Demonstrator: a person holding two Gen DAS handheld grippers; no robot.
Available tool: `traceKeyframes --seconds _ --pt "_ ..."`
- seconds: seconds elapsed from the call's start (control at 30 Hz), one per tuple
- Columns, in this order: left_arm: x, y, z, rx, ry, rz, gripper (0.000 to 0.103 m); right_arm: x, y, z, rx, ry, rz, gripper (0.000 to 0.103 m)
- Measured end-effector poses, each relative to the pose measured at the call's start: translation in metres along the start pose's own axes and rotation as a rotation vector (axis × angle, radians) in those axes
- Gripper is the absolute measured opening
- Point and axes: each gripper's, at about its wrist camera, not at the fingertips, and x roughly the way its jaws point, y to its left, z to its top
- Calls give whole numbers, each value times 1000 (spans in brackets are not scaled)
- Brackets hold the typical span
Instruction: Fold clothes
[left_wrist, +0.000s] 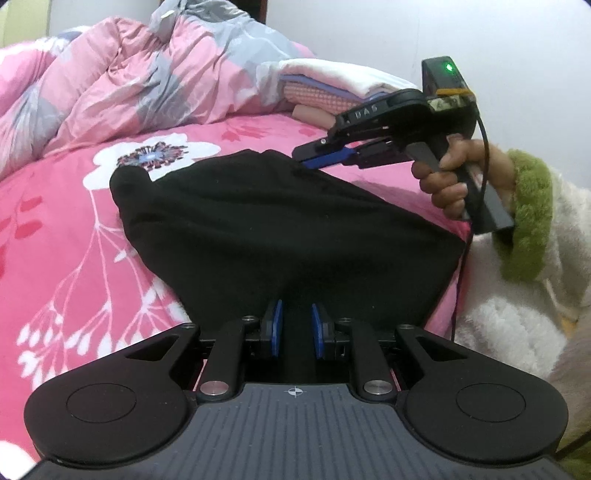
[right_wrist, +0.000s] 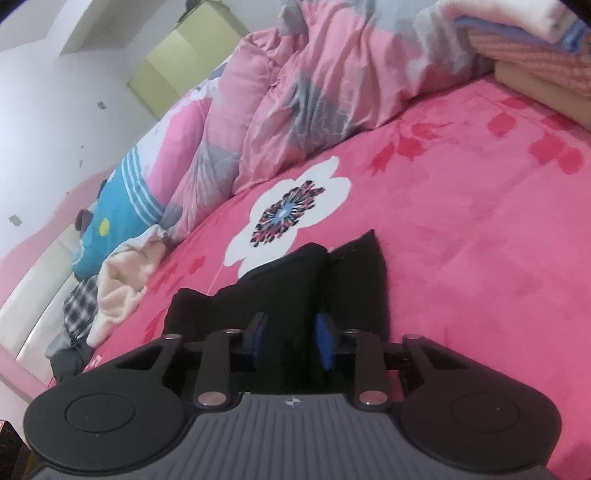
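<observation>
A black garment (left_wrist: 280, 221) lies spread on the pink flowered bedspread (left_wrist: 66, 236). Its near edge is bunched between the blue pads of my left gripper (left_wrist: 296, 325), which is shut on it. In the left wrist view my right gripper (left_wrist: 304, 157) pinches the garment's far right corner, just above the bed. A hand (left_wrist: 450, 177) in a green-cuffed fluffy sleeve (left_wrist: 528, 214) holds that gripper. In the right wrist view, black garment (right_wrist: 351, 273) fills the gap between the pads of the right gripper (right_wrist: 291, 339) and trails forward onto the bedspread (right_wrist: 480, 221).
A crumpled pink and grey quilt (left_wrist: 147, 74) is heaped along the far side of the bed. Folded towels (left_wrist: 332, 85) are stacked at the back right. Loose clothes (right_wrist: 110, 280) and a blue pillow (right_wrist: 122, 206) lie by the headboard (right_wrist: 33, 280).
</observation>
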Motion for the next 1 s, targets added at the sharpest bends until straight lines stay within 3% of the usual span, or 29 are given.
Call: traceKeyframes --seconds 0.1,0.23,0.4,0.53,0.67,0.8,0.87,0.97,1.0 --pt "1 3 -1 -23 -2 -13 17 -3 14 -3 -77 -22 -8 2" --pt "0 5 -2 -52 -8 -28 17 1 39 -5 -152 -18 41 2" --pt "1 5 -1 -50 -9 -24 17 27 81 -22 -343 96 90 4" --pt "1 6 -2 -51 -14 -28 17 22 100 -31 -477 115 87 6" --pt "1 7 -3 -54 -18 -31 17 5 66 -8 -313 27 2 18" --pt "1 7 -4 -56 -22 -33 17 5 35 6 -201 5 -126 37" --pt "1 7 -4 -56 -22 -33 17 10 35 3 -231 11 -151 36" --pt "1 6 -3 -57 -23 -33 17 20 38 -5 -268 30 -168 26" --pt "1 6 -3 -57 -23 -33 17 22 41 -7 -279 29 -172 19"
